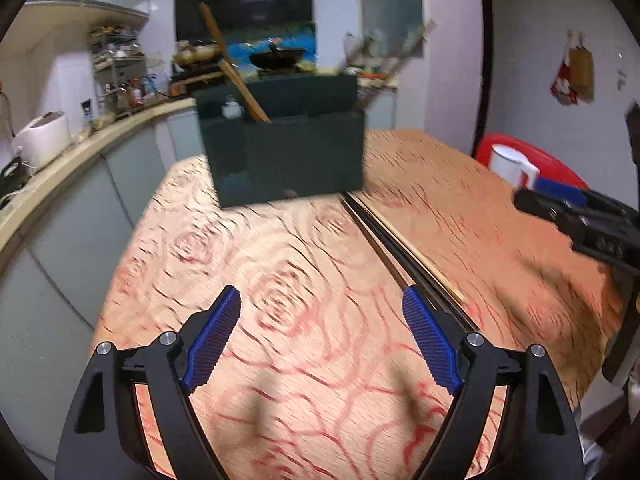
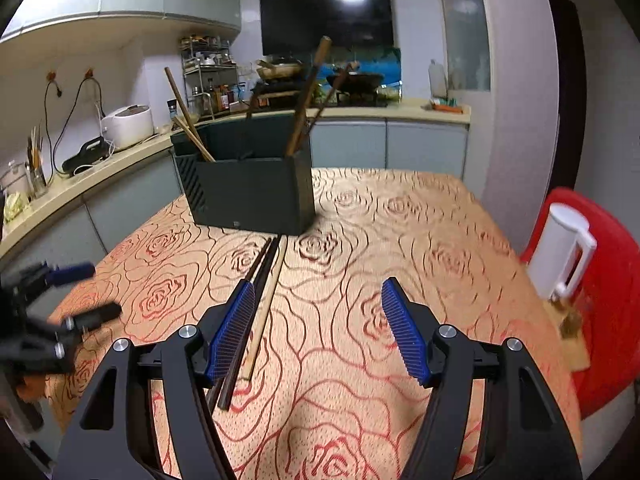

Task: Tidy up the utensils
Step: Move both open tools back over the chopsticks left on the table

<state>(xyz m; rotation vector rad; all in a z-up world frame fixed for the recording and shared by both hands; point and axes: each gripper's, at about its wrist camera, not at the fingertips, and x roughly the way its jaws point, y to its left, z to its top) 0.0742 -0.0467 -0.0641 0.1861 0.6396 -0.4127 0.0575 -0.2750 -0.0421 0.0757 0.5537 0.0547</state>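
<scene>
A dark green utensil holder point(image 1: 286, 152) point(image 2: 250, 188) stands at the far side of the table, with wooden utensils point(image 2: 306, 98) standing in it. Several chopsticks point(image 1: 404, 254) point(image 2: 262, 292), dark ones and one pale, lie on the rose-patterned tablecloth in front of it. My left gripper point(image 1: 322, 312) is open and empty above the cloth, with the chopsticks just beside its right finger. My right gripper point(image 2: 318, 312) is open and empty, its left finger point(image 2: 236, 324) over the chopsticks. Each gripper shows blurred at the edge of the other's view.
A red chair point(image 2: 612, 280) with a white jug point(image 2: 560, 252) stands at the table's right edge. A kitchen counter point(image 2: 80, 188) with a rice cooker point(image 2: 128, 120) and a rack runs along the left and back. The table edge point(image 1: 120, 280) drops off on the left.
</scene>
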